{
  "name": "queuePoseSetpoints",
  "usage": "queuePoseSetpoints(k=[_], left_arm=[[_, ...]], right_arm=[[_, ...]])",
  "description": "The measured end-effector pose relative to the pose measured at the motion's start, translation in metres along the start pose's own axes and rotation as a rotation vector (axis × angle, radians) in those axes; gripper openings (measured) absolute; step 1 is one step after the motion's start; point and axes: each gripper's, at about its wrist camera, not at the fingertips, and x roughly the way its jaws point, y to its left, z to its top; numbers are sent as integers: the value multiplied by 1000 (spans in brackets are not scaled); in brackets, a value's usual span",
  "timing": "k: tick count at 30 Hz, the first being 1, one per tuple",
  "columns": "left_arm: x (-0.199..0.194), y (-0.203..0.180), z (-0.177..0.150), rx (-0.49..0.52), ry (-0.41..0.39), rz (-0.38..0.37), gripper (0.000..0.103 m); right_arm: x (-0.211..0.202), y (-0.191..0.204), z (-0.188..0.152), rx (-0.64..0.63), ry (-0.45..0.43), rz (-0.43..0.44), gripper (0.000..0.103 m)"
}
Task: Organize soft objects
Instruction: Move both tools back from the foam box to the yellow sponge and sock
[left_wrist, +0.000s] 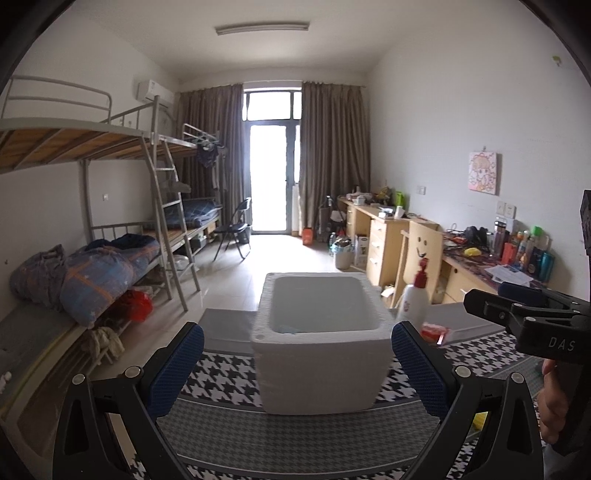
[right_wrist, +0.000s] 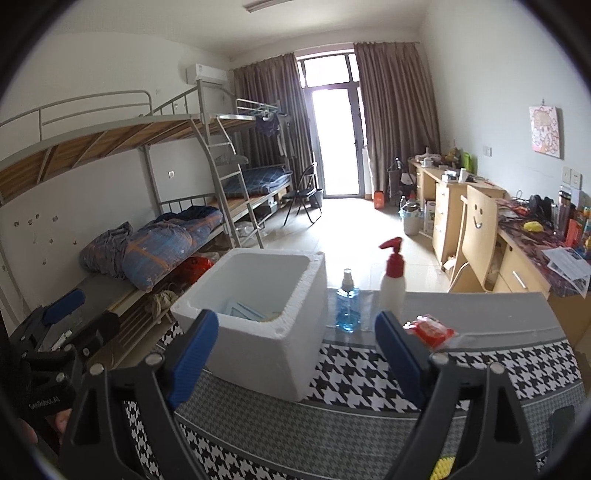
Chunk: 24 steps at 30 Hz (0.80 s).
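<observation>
A white foam box (left_wrist: 317, 332) (right_wrist: 258, 332) stands open-topped on the houndstooth table cloth (left_wrist: 221, 373). Light-blue soft items (right_wrist: 243, 310) lie in its bottom. My left gripper (left_wrist: 297, 369) is open just short of the box, nothing between its blue pads (left_wrist: 177, 369). My right gripper (right_wrist: 295, 350) is open too and holds nothing, the box's right corner beyond it. A red soft packet (right_wrist: 430, 330) (left_wrist: 436, 330) lies on the table right of the box. A yellow sponge-like thing (right_wrist: 445, 467) shows at the lower edge, partly hidden.
A white pump bottle with a red top (right_wrist: 393, 280) and a blue spray bottle (right_wrist: 347, 306) stand behind the packet. The other gripper shows in each view: the right gripper (left_wrist: 495, 299), the left gripper (right_wrist: 81, 317). Bunk beds (left_wrist: 92, 258) stand left, desks (right_wrist: 517, 258) right.
</observation>
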Motion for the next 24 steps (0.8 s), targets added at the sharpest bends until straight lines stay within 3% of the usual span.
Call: queuePoseSetpoints(k=[24], left_arm=[[-23,-72,-21,68,14,-227,102]], right_arm=[[-74,-41,-42,25,-98,-140,90]])
